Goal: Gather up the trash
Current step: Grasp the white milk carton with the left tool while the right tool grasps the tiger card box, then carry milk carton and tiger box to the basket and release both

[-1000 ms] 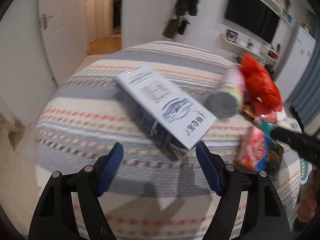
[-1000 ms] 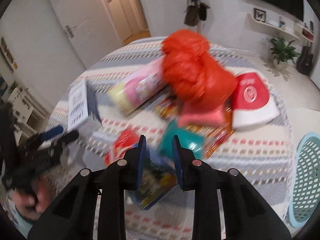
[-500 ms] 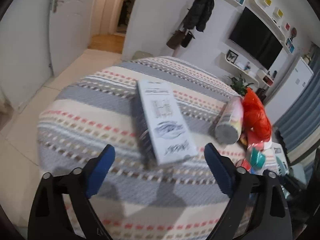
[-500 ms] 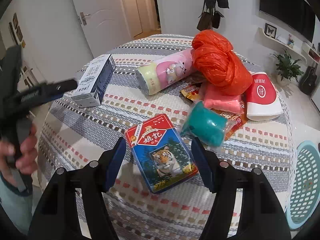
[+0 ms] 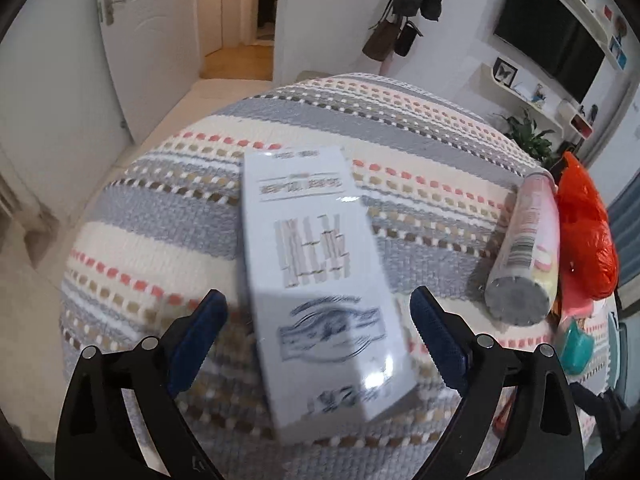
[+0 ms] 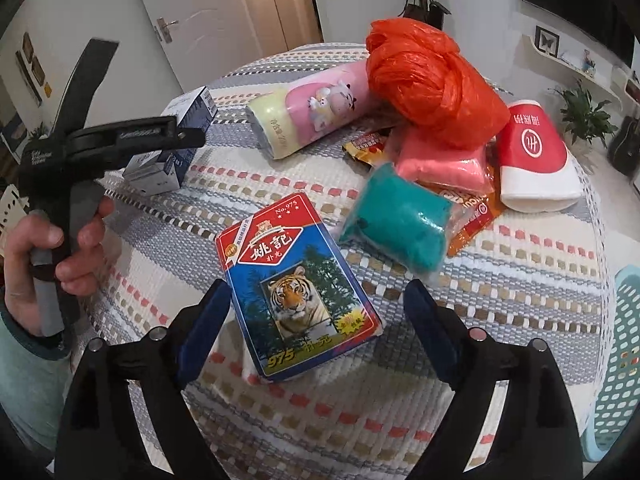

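Your left gripper (image 5: pixel 318 320) is spread wide around the long white printed carton (image 5: pixel 316 280). Right of that carton, your right gripper (image 6: pixel 316 312) gapes around the blue tiger-print card box (image 6: pixel 296 284).

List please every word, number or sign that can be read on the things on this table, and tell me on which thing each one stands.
"No.975", "姚記", "975": on the tiger playing-card box.
Round red-and-white logo, with white characters too unclear to read: on the red and white paper cup.
Barcode only, digits too small: on the pink cylinder.
Print blurred, unreadable: on the white carton.
Snack wrapper: lettering too small.
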`<action>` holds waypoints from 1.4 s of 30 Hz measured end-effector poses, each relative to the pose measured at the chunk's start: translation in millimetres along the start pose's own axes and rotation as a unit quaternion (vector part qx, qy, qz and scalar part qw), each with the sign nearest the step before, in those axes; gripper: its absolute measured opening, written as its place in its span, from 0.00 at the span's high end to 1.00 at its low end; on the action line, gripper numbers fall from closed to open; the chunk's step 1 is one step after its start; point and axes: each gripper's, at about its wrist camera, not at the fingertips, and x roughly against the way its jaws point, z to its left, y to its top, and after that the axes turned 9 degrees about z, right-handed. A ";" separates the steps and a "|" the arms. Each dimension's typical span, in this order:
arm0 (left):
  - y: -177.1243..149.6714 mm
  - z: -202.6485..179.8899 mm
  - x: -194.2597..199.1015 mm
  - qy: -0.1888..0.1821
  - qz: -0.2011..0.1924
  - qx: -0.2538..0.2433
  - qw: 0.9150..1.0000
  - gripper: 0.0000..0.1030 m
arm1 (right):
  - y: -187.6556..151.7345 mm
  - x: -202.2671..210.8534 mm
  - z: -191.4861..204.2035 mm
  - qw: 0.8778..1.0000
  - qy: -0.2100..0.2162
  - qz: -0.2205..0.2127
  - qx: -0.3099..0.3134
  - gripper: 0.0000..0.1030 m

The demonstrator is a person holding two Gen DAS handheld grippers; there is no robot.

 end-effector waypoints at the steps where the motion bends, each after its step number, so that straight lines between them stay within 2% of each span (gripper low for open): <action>1: 1.7 -2.5 -1.6 0.008 -0.002 -0.001 1.000 0.13 | 0.3 -1.0 1.5 1.000 -0.002 0.000 0.003 0.18; 5: 4.1 -12.2 -7.0 0.037 -0.010 -0.013 0.999 0.14 | 0.3 -7.4 17.6 0.999 -0.042 -0.001 0.031 0.18; 8: 1.6 -23.2 -8.0 0.065 -0.019 -0.026 0.997 0.20 | 1.5 -12.3 28.6 0.997 -0.069 -0.002 0.045 0.18; 10: -0.6 -26.8 -2.9 0.066 -0.024 -0.032 0.997 0.37 | 2.7 -13.3 31.7 0.996 -0.078 -0.006 0.043 0.19; 12: -1.7 -27.2 2.2 0.053 -0.020 -0.030 0.998 0.41 | 3.7 -11.2 30.0 0.996 -0.081 -0.013 0.033 0.31; 14: -5.7 -25.0 10.1 0.035 -0.027 -0.024 0.999 0.41 | 4.0 -9.1 29.0 0.997 -0.074 -0.017 0.027 0.36; 19: -22.1 -27.7 50.5 0.007 -0.073 -0.031 0.997 0.41 | -1.7 0.5 30.3 0.997 -0.070 -0.030 0.029 0.40; 23: -31.0 -33.6 89.2 -0.028 -0.103 -0.037 0.994 0.41 | -6.4 27.6 31.6 0.996 -0.052 -0.071 0.023 0.41; 26: -35.5 -50.5 118.3 -0.042 -0.135 -0.056 0.988 0.41 | -10.4 55.9 26.3 0.993 -0.056 -0.106 0.016 0.41; 32: -42.0 -100.2 157.6 -0.080 -0.189 -0.100 0.974 0.41 | -17.8 106.9 -8.2 0.984 -0.076 -0.159 -0.026 0.41; 35: -45.1 -134.7 165.2 -0.106 -0.197 -0.126 0.966 0.41 | -25.5 129.7 -36.8 0.977 -0.096 -0.180 -0.057 0.41; 38: -53.4 -170.5 167.8 -0.112 -0.204 -0.158 0.960 0.41 | -38.5 153.3 -77.4 0.970 -0.099 -0.196 -0.101 0.41; 42: -61.0 -227.2 158.8 -0.139 -0.184 -0.197 0.953 0.41 | -61.5 171.9 -129.2 0.958 -0.119 -0.205 -0.163 0.41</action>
